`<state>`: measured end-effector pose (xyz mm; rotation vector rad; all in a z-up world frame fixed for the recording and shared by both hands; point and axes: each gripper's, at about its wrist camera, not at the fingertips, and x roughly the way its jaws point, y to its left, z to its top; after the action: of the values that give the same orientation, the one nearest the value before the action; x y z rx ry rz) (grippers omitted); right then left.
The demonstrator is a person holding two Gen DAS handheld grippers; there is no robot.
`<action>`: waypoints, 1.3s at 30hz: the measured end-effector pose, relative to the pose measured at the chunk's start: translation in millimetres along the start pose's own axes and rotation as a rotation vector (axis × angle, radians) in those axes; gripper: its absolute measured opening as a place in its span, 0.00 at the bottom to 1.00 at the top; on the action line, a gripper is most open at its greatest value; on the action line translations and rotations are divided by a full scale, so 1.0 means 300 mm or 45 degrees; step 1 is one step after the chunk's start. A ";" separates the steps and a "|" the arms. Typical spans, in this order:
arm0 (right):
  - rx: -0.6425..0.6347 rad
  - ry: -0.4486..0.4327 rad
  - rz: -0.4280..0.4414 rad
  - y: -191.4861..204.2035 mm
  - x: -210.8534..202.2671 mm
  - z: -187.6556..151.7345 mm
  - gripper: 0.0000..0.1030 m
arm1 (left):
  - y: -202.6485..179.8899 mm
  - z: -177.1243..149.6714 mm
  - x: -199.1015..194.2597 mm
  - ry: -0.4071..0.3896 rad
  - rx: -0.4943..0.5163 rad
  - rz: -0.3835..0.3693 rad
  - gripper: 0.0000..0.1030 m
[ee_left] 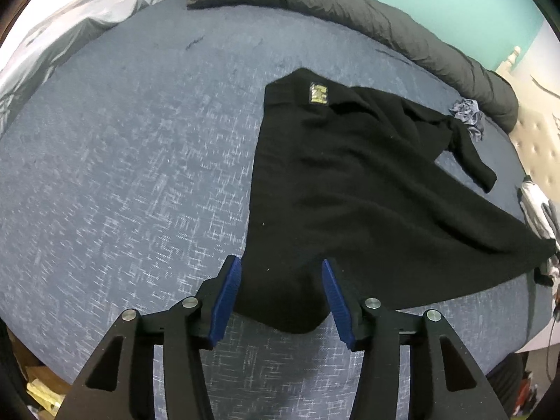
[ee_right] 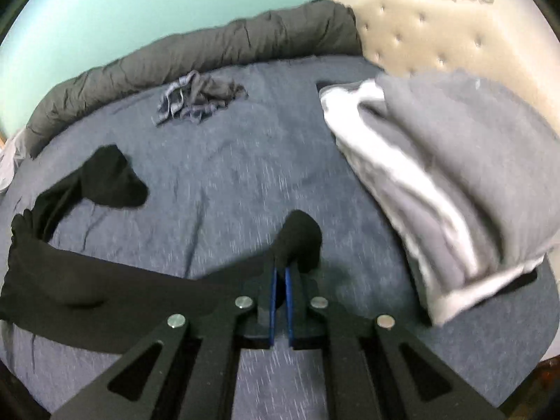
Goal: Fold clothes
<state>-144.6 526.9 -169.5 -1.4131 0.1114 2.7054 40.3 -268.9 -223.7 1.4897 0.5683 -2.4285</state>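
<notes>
A black long-sleeved top (ee_left: 350, 189) lies spread on the blue bedsheet (ee_left: 122, 175), collar label up and far from me. My left gripper (ee_left: 281, 269) is open, its blue pads on either side of the garment's near hem corner. In the right wrist view my right gripper (ee_right: 281, 271) is shut on the other hem corner of the black top (ee_right: 301, 238), which bunches up past the fingertips. The rest of the top (ee_right: 87, 280) stretches away to the left, with one sleeve (ee_right: 112, 178) lying on the sheet.
A rolled dark grey duvet (ee_left: 350, 10) runs along the far edge by the teal wall. A crumpled grey-blue garment (ee_right: 199, 98) lies near it. A folded grey and white stack (ee_right: 455, 182) sits at the right by the cream tufted headboard (ee_right: 437, 35).
</notes>
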 end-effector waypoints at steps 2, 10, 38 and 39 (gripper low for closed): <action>-0.008 0.063 -0.009 0.000 0.036 -0.038 0.04 | 0.001 -0.005 0.019 0.018 -0.006 0.000 0.51; 0.018 0.195 -0.018 -0.012 0.110 -0.110 0.07 | 0.024 -0.013 0.084 0.071 -0.032 -0.015 0.55; -0.409 0.231 0.442 0.597 0.120 -0.127 0.52 | -0.065 -0.038 0.094 0.055 0.186 -0.035 0.07; -0.430 0.244 0.453 0.635 0.134 -0.136 0.52 | -0.058 -0.043 0.087 0.055 0.185 -0.039 0.07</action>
<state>-155.3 335.0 -221.1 -1.9115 -0.0973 2.9688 31.9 -247.6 -248.6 1.6041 0.4337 -2.5144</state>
